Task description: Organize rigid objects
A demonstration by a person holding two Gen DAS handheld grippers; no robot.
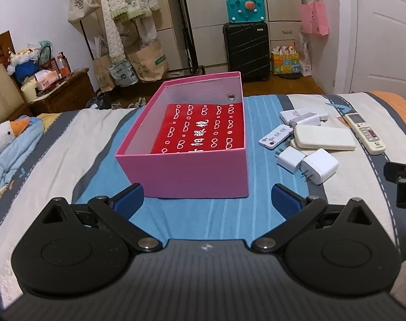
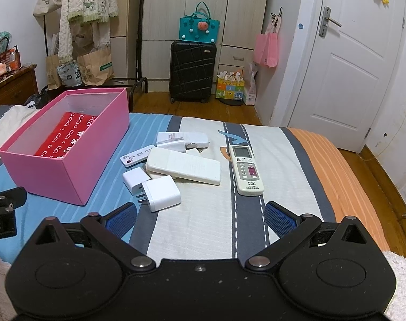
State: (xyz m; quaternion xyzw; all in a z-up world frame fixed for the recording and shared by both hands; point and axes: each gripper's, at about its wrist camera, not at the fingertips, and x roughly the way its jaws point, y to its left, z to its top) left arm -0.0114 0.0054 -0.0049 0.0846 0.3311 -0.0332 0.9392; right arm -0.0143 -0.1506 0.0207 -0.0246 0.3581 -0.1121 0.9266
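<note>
A pink box (image 1: 186, 172) (image 2: 58, 171) stands open on the bed with a red patterned pouch (image 1: 200, 131) (image 2: 65, 136) flat inside. Right of it lies a heap of white items: two plug adapters (image 1: 308, 164) (image 2: 154, 187), a flat power bank (image 1: 324, 139) (image 2: 184, 167), a slim small remote (image 1: 275, 136) (image 2: 134, 156) and more white chargers (image 1: 303, 115) (image 2: 182, 139). An air-conditioner remote (image 1: 364, 133) (image 2: 247, 169) lies apart, further right. My left gripper (image 1: 207, 200) is open just before the box. My right gripper (image 2: 200, 216) is open, empty, near the adapters.
The bed has a striped blue, white, grey and orange cover. A stuffed duck (image 1: 7, 133) lies at its left. Beyond the bed stand a black suitcase (image 2: 192, 72), a clothes rack (image 1: 122, 26), a nightstand (image 1: 61, 93) and a white door (image 2: 350, 67).
</note>
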